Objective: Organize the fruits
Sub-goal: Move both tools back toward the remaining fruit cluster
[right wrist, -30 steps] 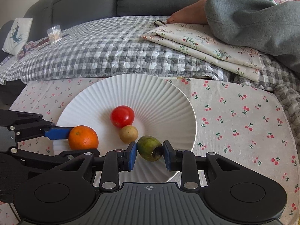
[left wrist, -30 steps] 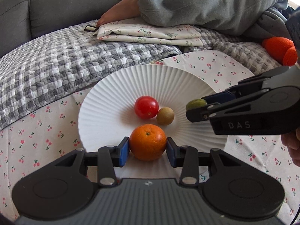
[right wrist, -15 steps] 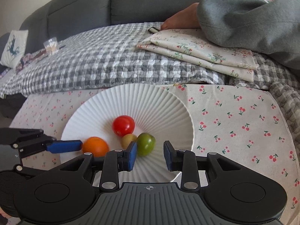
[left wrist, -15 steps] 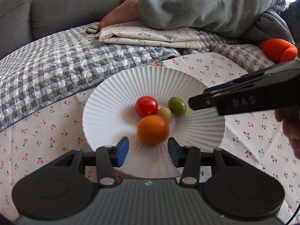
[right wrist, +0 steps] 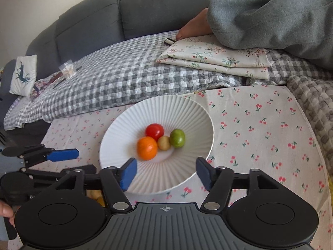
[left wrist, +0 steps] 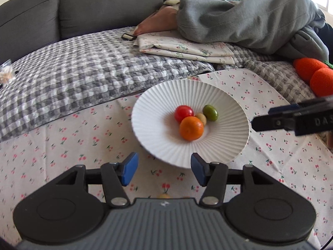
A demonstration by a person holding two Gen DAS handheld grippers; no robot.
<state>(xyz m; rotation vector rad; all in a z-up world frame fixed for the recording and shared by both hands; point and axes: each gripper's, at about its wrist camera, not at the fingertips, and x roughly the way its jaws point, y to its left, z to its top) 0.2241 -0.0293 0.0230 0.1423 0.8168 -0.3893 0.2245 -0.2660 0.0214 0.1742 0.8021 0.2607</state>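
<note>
Fruit clustered mid-plate (left wrist: 224, 145), orange (left wrist: 191, 128) nearest, dead ahead of left tool (left wrist: 162, 168); right tool (right wrist: 166, 174) likewise facing, both empty, jaws opening.

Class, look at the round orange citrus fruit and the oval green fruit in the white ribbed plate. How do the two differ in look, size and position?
The round orange citrus fruit is bright orange and nearly spherical; the oval green fruit is green and egg-shaped. The orange one looks clearly larger. In the right wrist view the orange one lies left of the small tan fruit, the green one right of it. Both rest free in the white ribbed plate, touching the tan fruit, with no tool gripping them.
</note>
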